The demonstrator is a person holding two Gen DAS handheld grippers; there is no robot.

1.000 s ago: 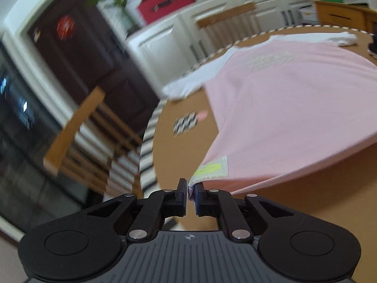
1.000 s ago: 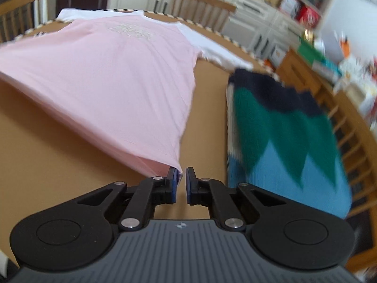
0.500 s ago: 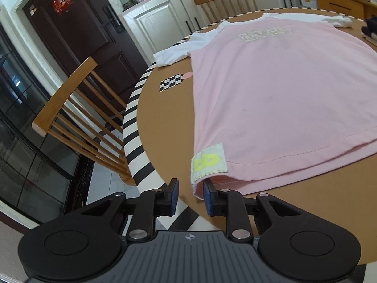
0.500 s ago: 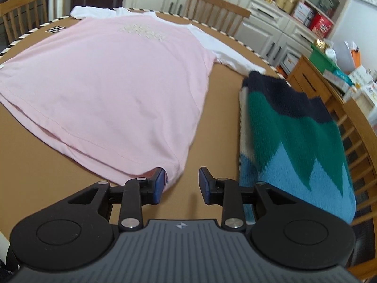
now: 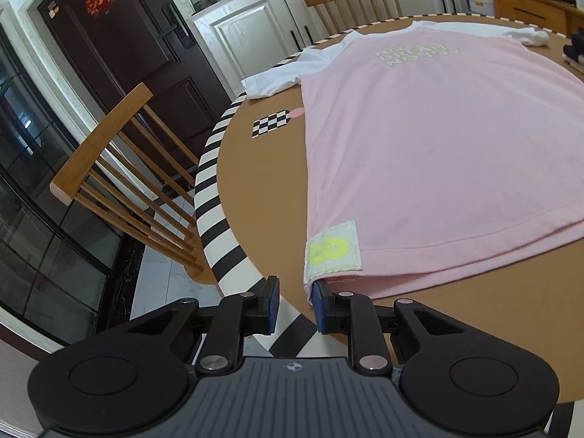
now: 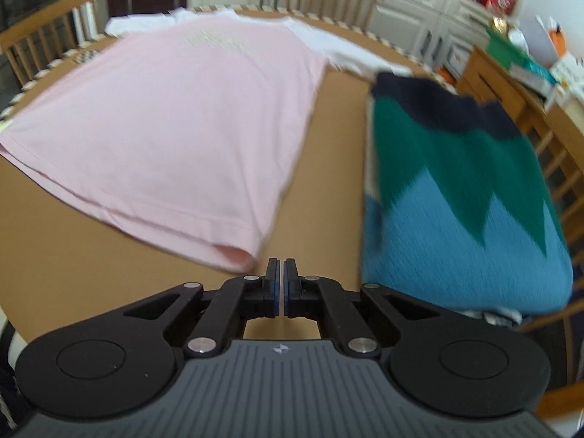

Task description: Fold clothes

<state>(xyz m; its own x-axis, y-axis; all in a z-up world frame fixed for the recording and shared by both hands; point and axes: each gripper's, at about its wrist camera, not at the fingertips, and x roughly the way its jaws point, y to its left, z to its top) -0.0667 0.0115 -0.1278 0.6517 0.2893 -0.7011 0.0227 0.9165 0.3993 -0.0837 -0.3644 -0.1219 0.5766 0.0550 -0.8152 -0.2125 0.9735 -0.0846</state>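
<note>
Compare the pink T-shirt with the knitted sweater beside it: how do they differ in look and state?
The pink T-shirt is spread out flat with its white sleeves extended; the knitted sweater is already folded into a compact block. The T-shirt is thin and plain pink with faint chest lettering; the sweater is thick, with navy, green and blue zigzag bands. Both lie on the brown table, held by neither gripper.

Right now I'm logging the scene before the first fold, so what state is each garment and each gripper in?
Pink T-shirt: spread flat on the table, unfolded, print side up.
Knitted sweater: folded, lying to the right of the T-shirt, apart from it.
Left gripper: open, right finger touching the hem corner by the yellow patch.
Right gripper: shut, empty, just off the T-shirt's other hem corner.
</note>
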